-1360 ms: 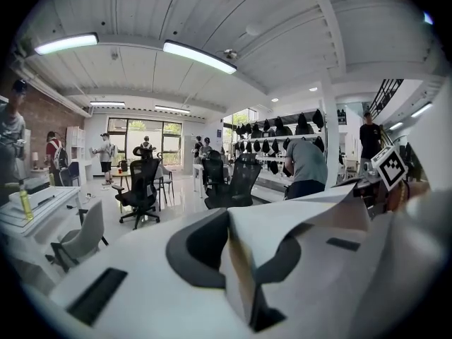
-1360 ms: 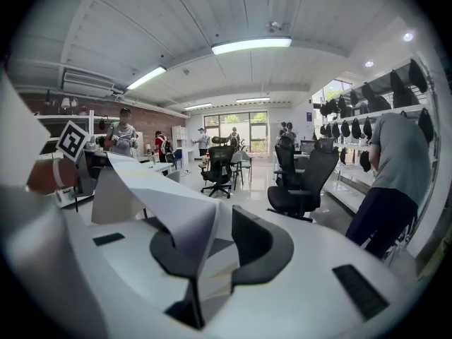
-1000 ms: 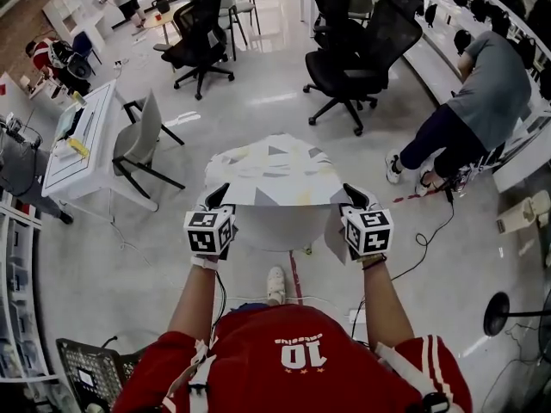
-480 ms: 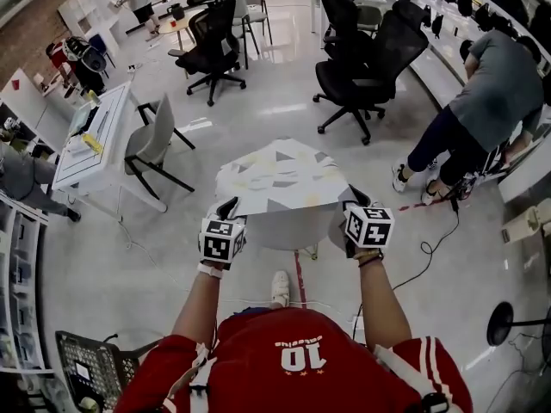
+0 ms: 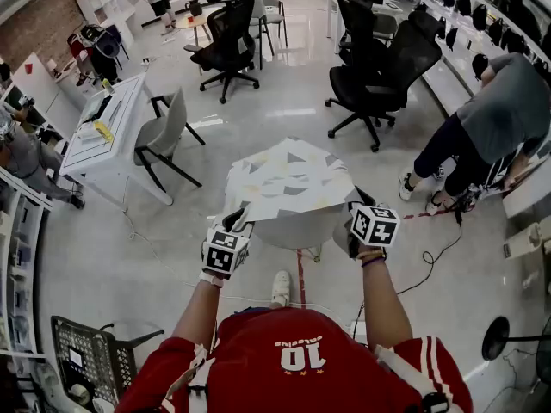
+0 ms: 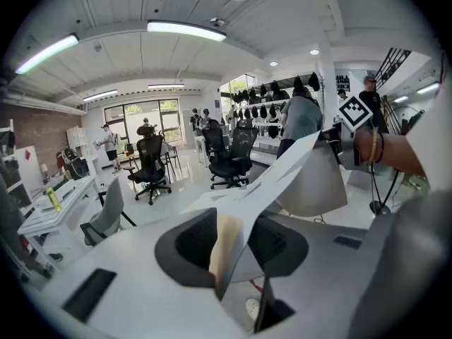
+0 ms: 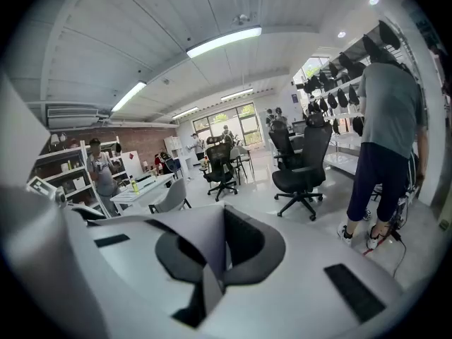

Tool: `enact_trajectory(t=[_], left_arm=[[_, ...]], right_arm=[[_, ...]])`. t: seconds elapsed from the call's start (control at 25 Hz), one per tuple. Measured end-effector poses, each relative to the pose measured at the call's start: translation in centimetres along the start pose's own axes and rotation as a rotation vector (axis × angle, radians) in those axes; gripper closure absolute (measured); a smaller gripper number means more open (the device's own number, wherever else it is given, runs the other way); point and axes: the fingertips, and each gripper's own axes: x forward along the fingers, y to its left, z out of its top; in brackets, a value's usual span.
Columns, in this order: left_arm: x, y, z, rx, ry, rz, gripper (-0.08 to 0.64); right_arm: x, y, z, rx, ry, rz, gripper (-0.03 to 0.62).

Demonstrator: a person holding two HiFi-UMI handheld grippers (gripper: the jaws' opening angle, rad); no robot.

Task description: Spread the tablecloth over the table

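Tablecloth (image 5: 288,179) covers the white table (image 5: 290,230) (office chairs (image 5: 383,58) beyond).

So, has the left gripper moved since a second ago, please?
Yes: the left gripper drew back from the table toward the person, jaws opening, tablecloth between them.

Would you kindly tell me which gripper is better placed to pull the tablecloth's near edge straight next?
Right, probably: the right gripper is clamped on a near corner of the tablecloth, while the left gripper is opening its jaws, the cloth loose between them.
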Motion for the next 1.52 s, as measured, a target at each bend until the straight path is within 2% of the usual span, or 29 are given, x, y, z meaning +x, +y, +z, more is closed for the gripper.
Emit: enact_trajectory(t=[0.16,0.6,0.8,1.12,1.4,1.52], left_arm=[[-1.3,-0.2,0.1,0.003,-0.030,0.001,0.437],[-4.6,0.3,3.1,-0.057,-0.185,0.036,0.457],[-5.2,0.0,3.5,-0.065,-0.197,0.045,0.457],[-4.8,-0.6,3.4,-0.072,-0.195,0.018,0.457],[-3.6,-2.4,4.2,-0.057,-0.194,-0.024,0.457],[-3.2,-3.4,4.6,-0.048,-0.198,-0.045,0.457]], right_arm=[[0.0,-0.1,-0.2,0.015,0.004,0.004,0.574],[0.3,0.1,-1.7,0.032,0.028,0.026,0.574],[0.7,0.6,-4.1,-0.030,0.087,0.015,0.572],[0.4,0.0,-7.1,-0.166,0.200,-0.015,0.571],[-2.1,-1.5,-9.2,-0.288,0.318,-0.039,0.562],[-3.7,-2.2,-10.1,-0.328,0.355,-0.043,0.531]])
